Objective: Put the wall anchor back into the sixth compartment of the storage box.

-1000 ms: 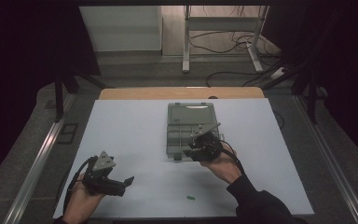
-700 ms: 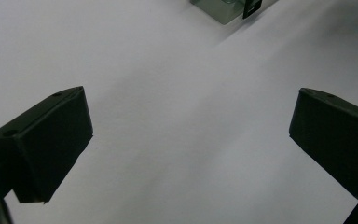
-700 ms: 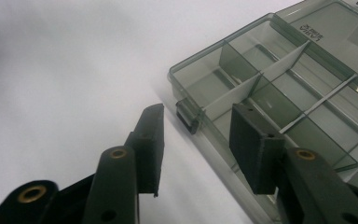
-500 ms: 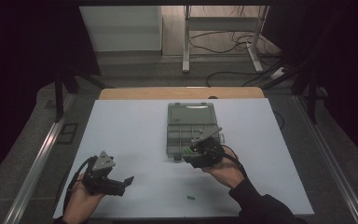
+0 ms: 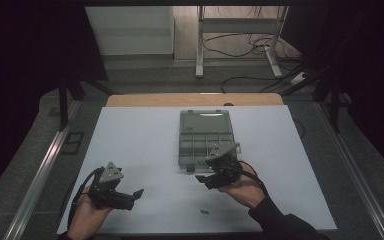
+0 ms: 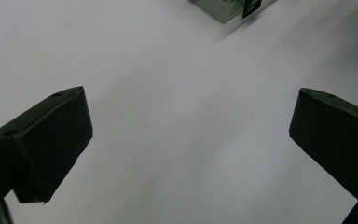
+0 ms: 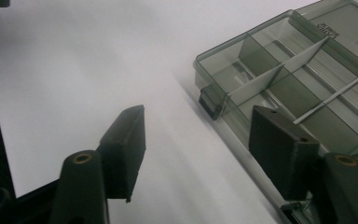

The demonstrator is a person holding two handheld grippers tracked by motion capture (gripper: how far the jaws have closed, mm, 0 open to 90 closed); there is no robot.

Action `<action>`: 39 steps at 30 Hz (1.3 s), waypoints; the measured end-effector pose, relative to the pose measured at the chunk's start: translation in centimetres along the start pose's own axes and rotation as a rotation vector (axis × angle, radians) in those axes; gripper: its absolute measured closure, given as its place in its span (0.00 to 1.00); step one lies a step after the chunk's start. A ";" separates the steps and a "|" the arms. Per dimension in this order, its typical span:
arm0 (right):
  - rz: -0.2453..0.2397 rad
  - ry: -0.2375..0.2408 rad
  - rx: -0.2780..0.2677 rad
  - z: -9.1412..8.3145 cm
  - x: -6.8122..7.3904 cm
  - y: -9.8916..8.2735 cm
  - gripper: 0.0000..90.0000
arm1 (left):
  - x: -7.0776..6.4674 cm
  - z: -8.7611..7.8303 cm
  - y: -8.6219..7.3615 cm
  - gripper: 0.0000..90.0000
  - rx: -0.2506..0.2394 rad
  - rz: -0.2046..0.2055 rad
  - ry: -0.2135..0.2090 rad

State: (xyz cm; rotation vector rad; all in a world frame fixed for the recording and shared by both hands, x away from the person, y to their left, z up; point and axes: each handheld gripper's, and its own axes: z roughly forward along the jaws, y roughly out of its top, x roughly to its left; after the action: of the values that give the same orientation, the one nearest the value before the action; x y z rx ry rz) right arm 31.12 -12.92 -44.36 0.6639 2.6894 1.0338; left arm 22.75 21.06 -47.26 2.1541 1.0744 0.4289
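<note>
- One white table surface carries every item; its far edge meets a bare wooden strip.
- One compartment box of clear grey-green plastic lies open near the centre of the surface, slightly right. The lid lies flat on the far side; the tray faces the person.
- In the right gripper view the compartment box shows thin dividers that split the tray into rectangular cells. The cells in view look empty. A dark latch tab projects from the near wall.
- The right gripper sits at the near right corner of the box. Its jaws have just been opening and stand apart with nothing between them. One jaw hangs over the white surface; the other overlaps the box edge, contact unclear.
- The left gripper rests near the front left, well apart from the box, jaws spread wide and empty.
- One small green piece lies on the surface near the front edge, between the two grippers.
</note>
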 end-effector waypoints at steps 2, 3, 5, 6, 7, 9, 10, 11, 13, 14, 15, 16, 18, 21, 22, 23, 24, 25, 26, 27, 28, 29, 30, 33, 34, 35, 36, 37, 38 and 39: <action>-0.002 0.004 0.002 -0.1 0.1 -0.1 0.38 | 0.0 0.0 0.0 0.00 -0.001 -0.001 0.000; -0.003 0.005 0.001 -0.2 0.2 -0.2 0.37 | 0.0 0.0 0.0 0.00 -0.001 -0.001 0.000; -0.002 0.005 0.008 -0.2 0.3 -0.4 0.35 | 0.0 0.0 0.0 0.00 0.000 -0.001 0.000; -0.002 0.006 0.009 -0.3 0.4 -0.5 0.34 | 0.0 0.0 0.0 0.00 0.000 -0.001 -0.001; -0.001 0.007 0.011 -0.3 0.5 -0.6 0.33 | 0.0 0.0 0.0 0.00 0.000 -0.002 -0.001; -0.005 0.011 0.013 -0.3 0.6 -0.7 0.32 | 0.0 0.0 0.0 0.00 0.000 -0.002 -0.001; -0.004 0.013 0.015 -0.4 0.7 -0.8 0.32 | 0.0 0.0 0.0 0.00 0.000 -0.002 -0.001; -0.006 0.015 0.017 -0.4 0.8 -0.9 0.31 | 0.0 0.0 0.0 0.00 0.000 -0.002 -0.001; -0.006 0.020 0.020 -0.4 1.0 -1.1 0.29 | 0.0 0.0 0.0 0.00 0.000 -0.001 -0.002; -0.007 0.023 0.021 -0.4 1.1 -1.1 0.28 | 0.0 0.0 0.0 0.00 0.000 -0.001 -0.001; -0.006 0.025 0.023 -0.4 1.2 -1.2 0.27 | 0.0 0.0 0.0 0.00 0.001 -0.001 -0.001; -0.004 0.029 0.023 -0.4 1.3 -1.3 0.27 | 0.0 0.0 0.0 0.00 0.000 -0.001 -0.002; 0.000 0.049 0.031 -0.4 1.5 -1.5 0.26 | 0.0 0.0 0.0 0.00 0.000 -0.001 -0.001; -0.003 0.063 0.035 -0.5 1.9 -1.7 0.24 | 0.0 0.0 0.0 0.00 0.001 0.000 -0.002; -0.009 0.064 0.034 -0.5 2.0 -1.7 0.23 | 0.0 0.0 0.0 0.00 0.001 0.000 -0.002; -0.007 0.065 0.036 -0.5 2.1 -1.8 0.23 | 0.0 0.0 0.0 0.00 0.001 0.000 -0.003; -0.012 0.069 0.036 -0.5 2.2 -1.9 0.21 | 0.0 0.0 0.0 0.00 0.001 0.001 -0.002; -0.012 0.070 0.036 -0.5 2.3 -2.0 0.20 | 0.0 0.0 0.0 0.00 0.001 0.001 -0.003; -0.013 0.070 0.035 -0.5 2.4 -2.1 0.20 | 0.0 0.0 0.0 0.00 0.002 0.002 -0.003; -0.013 0.070 0.035 -0.5 2.4 -2.2 0.19 | 0.0 0.0 0.0 0.00 0.002 0.002 -0.003; -0.013 0.069 0.037 -0.5 2.5 -2.3 0.18 | 0.0 0.0 0.0 0.00 0.001 0.001 -0.003; -0.016 0.071 0.035 -0.5 2.6 -2.3 0.18 | 0.0 0.0 0.0 0.00 0.002 0.001 -0.003; -0.016 0.078 0.035 -0.6 2.7 -2.5 0.18 | 0.0 0.0 0.0 0.00 0.003 0.002 -0.004; -0.021 0.081 0.039 -0.5 2.9 -2.7 0.18 | 0.0 0.0 0.0 0.00 0.003 0.003 -0.004; -0.027 0.079 0.040 -0.5 3.1 -2.8 0.18 | 0.0 0.0 0.0 0.00 0.003 0.003 -0.004; -0.029 0.077 0.038 -0.5 3.2 -2.9 0.17 | 0.0 0.0 0.0 0.00 0.003 0.003 -0.004; -0.034 0.077 0.037 -0.5 3.2 -3.0 0.17 | 0.0 0.0 0.0 0.00 0.003 0.003 -0.004; -0.032 0.077 0.036 -0.4 3.3 -3.1 0.17 | 0.0 0.0 0.0 0.00 0.003 0.003 -0.003; -0.035 0.079 0.036 -0.4 3.3 -3.2 0.17 | 0.0 0.0 0.0 0.00 0.003 0.003 -0.004; -0.033 0.082 0.036 -0.3 3.4 -3.3 0.16 | 0.0 0.0 0.0 0.00 0.003 0.002 -0.004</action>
State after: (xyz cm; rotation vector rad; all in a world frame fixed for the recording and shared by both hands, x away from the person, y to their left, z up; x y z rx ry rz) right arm 26.87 -13.71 -46.37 0.5940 2.7858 1.0285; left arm 22.74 21.03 -47.27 2.1580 1.0711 0.4242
